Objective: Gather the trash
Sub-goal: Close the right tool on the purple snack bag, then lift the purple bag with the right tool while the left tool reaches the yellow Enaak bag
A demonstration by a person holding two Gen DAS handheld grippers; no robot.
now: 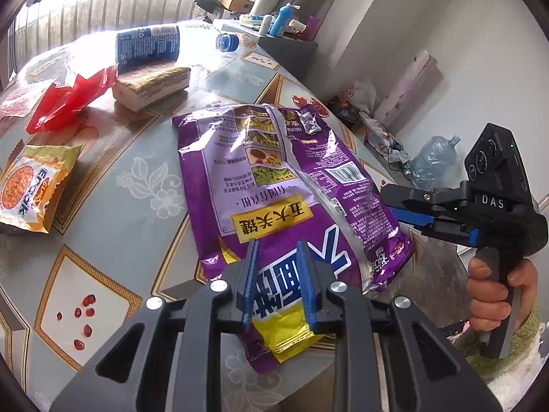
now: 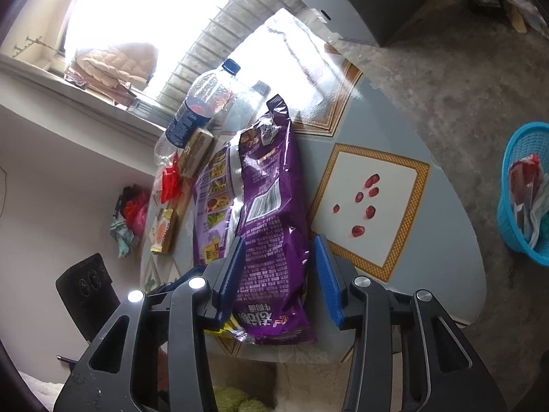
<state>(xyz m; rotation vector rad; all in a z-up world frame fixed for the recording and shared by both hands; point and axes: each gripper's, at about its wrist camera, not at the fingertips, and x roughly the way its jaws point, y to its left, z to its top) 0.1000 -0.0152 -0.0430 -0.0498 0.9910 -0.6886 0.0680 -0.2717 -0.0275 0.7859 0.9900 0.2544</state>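
Note:
A large purple snack bag [image 1: 291,178] lies flat on the patterned table [image 1: 130,213]. My left gripper [image 1: 278,250] hovers over the bag's near end, its blue pads narrowly apart with the printed foil showing between them and no visible pinch. From the right, a hand [image 1: 490,288] holds my right gripper [image 1: 391,206] at the bag's edge. In the right wrist view the right gripper [image 2: 279,243] straddles the purple bag [image 2: 267,206]. One pad is close against the bag's side and the other stands clear of it.
A clear plastic bottle [image 1: 147,44], a red wrapper [image 1: 68,99], a wrapped block [image 1: 151,84] and a yellow snack packet [image 1: 31,189] lie further back on the table. Red seeds [image 2: 363,199] are scattered near the edge. A blue basket [image 2: 525,192] holding trash stands on the floor.

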